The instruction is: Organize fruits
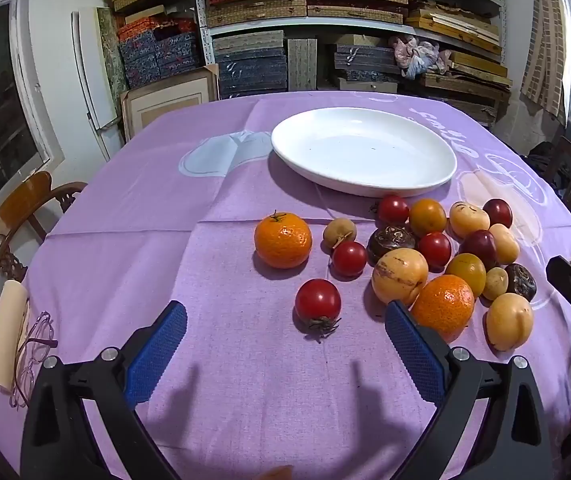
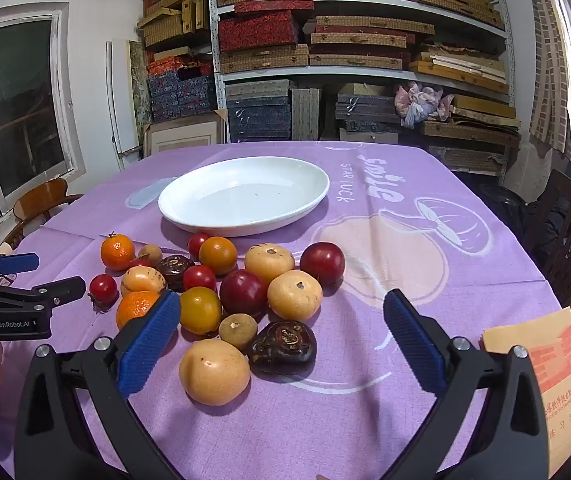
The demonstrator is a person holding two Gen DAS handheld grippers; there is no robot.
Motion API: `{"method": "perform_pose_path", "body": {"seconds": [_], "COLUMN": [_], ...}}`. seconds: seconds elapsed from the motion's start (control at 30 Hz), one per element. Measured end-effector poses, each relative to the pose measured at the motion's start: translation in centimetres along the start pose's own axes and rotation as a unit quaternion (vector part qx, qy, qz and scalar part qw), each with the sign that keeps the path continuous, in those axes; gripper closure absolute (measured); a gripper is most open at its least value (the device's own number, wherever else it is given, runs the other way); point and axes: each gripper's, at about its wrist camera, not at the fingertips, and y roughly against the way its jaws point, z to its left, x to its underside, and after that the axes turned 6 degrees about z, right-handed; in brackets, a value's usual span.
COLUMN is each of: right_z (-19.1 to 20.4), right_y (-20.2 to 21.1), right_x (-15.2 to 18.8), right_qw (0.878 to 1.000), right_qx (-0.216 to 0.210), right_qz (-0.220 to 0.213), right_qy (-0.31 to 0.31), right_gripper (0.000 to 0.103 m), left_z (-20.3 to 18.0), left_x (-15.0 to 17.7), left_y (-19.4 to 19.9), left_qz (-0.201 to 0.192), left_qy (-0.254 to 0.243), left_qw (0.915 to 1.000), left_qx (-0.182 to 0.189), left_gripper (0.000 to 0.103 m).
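On a table covered by a purple cloth point(image 1: 133, 264), a white oval plate point(image 1: 363, 150) sits toward the far side with nothing in it, and the fruits lie loose on the cloth in front of it. In the left wrist view the left gripper point(image 1: 285, 334) hangs low over the near part of the cloth with its blue-padded jaws spread wide and nothing between them; a red tomato point(image 1: 318, 302) lies just ahead of the gap, apart from both pads. A mandarin point(image 1: 283, 240) sits alone left of the main cluster, and a second mandarin point(image 1: 443, 306) lies just beside the right-hand pad, though whether it touches the pad is hard to say from this angle. The right gripper point(image 2: 281, 330) is likewise wide open and empty, hovering over the near edge of the cluster: a pale yellow round fruit point(image 2: 214, 372), a dark wrinkled fruit point(image 2: 283, 347) and a small brown fruit point(image 2: 238, 331) lie between and just ahead of its pads, none of them gripped. Behind these sit two dark red plums point(image 2: 243, 292), more yellow fruits and small tomatoes, packed close together. A pair of glasses point(image 1: 33, 356) rests at the left edge of the table, and a tan booklet point(image 2: 541, 380) lies at the right.
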Motion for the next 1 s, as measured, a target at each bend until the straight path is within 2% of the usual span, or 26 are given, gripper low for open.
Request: {"method": "perform_pose_path", "body": {"seconds": [0.6,1.0], "right_z": [0.0,0.0], "right_y": [0.1,0.2], "right_x": [0.0,0.0], "right_qw": [1.0,1.0], "right_qx": [0.0,0.0], "right_qz": [0.0,-0.001], "right_qy": [0.0,0.0], "right_gripper": [0.004,0.004], "left_z": [1.1,0.3], "left_x": [0.0,0.2], "left_y": [0.0,-0.6], "left_qz": [0.0,-0.002], "left_qy": [-0.005,-0.003], "left_qw": [1.0,1.0], "left_qx": [-0.002,-0.007], "left_gripper": [0.003,0.003]}}
